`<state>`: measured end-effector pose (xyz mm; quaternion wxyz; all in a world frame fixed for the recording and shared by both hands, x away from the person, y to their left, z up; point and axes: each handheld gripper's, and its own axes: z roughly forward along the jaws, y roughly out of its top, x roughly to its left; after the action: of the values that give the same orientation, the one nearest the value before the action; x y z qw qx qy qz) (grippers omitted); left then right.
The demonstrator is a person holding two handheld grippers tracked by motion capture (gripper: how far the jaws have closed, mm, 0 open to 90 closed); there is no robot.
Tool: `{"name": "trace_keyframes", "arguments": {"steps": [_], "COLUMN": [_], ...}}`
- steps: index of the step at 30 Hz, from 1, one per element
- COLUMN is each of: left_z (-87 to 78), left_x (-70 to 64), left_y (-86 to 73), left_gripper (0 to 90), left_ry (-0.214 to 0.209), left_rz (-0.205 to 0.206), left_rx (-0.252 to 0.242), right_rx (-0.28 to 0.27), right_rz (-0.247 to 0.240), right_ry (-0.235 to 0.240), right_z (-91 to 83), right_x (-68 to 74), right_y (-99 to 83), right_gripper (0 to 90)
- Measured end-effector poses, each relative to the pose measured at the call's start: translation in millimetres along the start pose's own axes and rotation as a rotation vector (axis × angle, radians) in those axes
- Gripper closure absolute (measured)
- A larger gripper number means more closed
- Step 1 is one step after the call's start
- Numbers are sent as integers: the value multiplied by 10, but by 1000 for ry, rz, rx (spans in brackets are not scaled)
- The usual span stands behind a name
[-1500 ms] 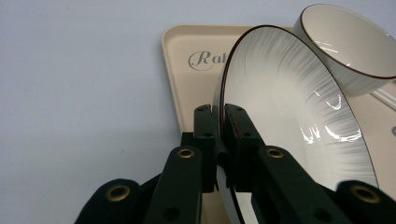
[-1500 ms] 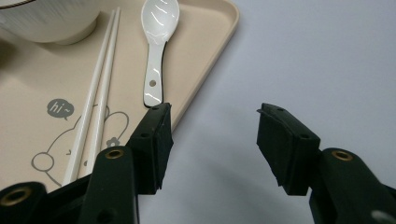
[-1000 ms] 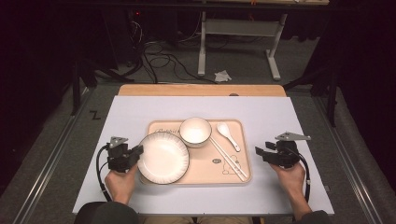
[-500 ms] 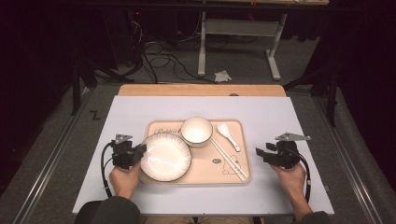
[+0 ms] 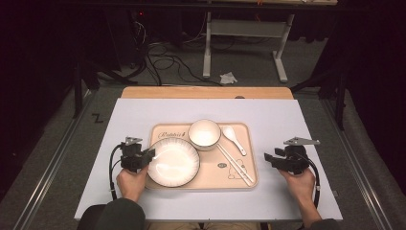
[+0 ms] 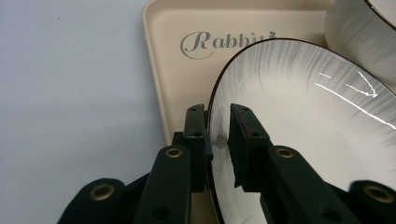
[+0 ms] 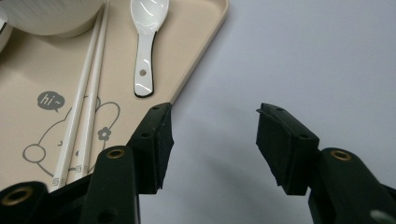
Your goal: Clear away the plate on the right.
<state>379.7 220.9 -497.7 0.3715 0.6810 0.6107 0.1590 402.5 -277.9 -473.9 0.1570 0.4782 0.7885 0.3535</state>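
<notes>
The left gripper [image 5: 143, 156] is pinching the near left rim of the plate [image 5: 173, 162], one jaw sitting under the rim and the other over it, as the left gripper view is showing at the plate [image 6: 299, 121]; the plate is lying at the front left of the tray [image 5: 239, 128], its rim reaching over the tray's left edge, and it looks tilted up slightly at the held side, though I cannot tell how far it is lifting off the tray; the right gripper [image 5: 272, 159] is hovering over the desk [image 5: 143, 115] just beside the tray's right edge, its jaws spread wide and holding nothing; the right gripper view is showing the spoon [image 7: 148, 42] and the chopsticks [image 7: 81, 112] lying on the tray beside the bowl [image 5: 204, 133].

The plate is looking like glazed ceramic, so it is probably stiff, fairly heavy for a one-sided pinch, slippery against the pads and liable to chip or break if it is dropping; the rim is the only sensible place to be holding it, since the face is too broad and smooth; a hold this far out at the edge is leaving the weight hanging away from the jaws, so the pinch is needing to be firm, the plate is best being kept low and near level, and the bowl close behind is calling for care.
</notes>
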Motion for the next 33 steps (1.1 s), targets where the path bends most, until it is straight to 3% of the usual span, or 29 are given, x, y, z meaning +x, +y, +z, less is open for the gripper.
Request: {"name": "trace_keyframes", "arguments": {"steps": [5,11,15,20,23,28,33], "left_z": [36,88,129,172,216,225,187], "left_x": [-27,-38,-56,-89,-105,-128,-172], "left_y": [7,16,27,30,25,31,27], "left_gripper": [768,748,741,715,674,607,451], "left_ry": [-11,-4,-17,-6,-2,-10,5], "left_rz": [15,25,11,39,52,63,79], "left_rx": [-6,21,34,56,88,97,83], "right_rx": [15,15,20,34,38,41,42], "right_rz": [4,1,13,17,13,26,18], "right_ry": [-3,-12,-11,-18,-23,-17,-8], "right_z": [3,-17,-40,-48,-75,-100,-106], "right_x": [-6,-4,-13,-12,-15,-31,-27], "right_y": [-12,-33,-58,-91,-113,-142,-147], "right_gripper": [465,465,464,463,463,462,462]}}
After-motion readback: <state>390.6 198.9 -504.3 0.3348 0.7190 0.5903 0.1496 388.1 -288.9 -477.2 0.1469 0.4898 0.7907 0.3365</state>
